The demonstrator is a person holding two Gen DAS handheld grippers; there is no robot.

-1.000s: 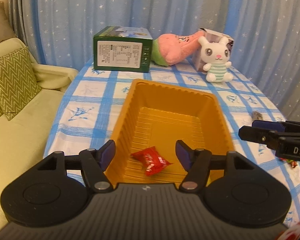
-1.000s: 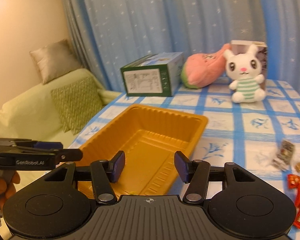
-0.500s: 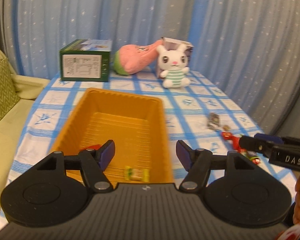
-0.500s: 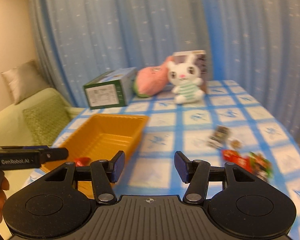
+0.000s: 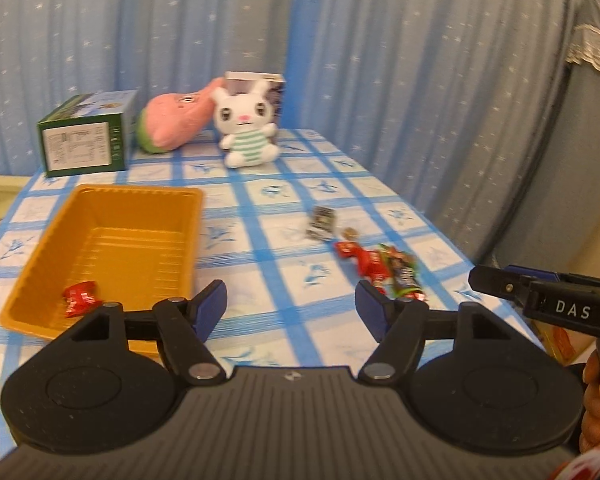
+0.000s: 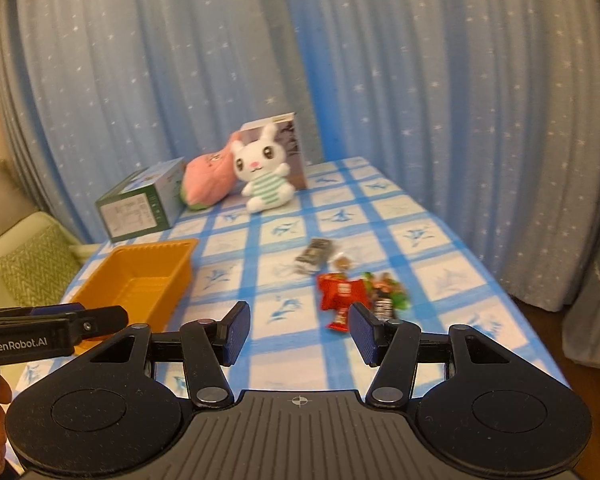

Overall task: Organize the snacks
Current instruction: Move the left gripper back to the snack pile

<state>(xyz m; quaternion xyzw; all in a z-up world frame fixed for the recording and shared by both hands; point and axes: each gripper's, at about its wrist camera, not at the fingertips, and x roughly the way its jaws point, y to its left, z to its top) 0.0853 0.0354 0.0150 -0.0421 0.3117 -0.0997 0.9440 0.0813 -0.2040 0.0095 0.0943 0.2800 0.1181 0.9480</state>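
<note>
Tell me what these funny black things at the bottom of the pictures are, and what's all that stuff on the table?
They are two grabbing tools, and a person holds one in each hand. Each tool has a small camera looking out along its two fingers, so you get one picture from each hand.

One picture is from the left claw. Its fingers are opening, with nothing between them. The other is from the right claw, which is open and empty too. Each picture also shows the other tool poking in from the side.

On the checked tablecloth sits an orange tray with one red candy inside. A pile of snacks still lies loose on the cloth. At the back are a green box, a pink plush and a white bunny.

The snacks are meant to go into the tray.
</note>
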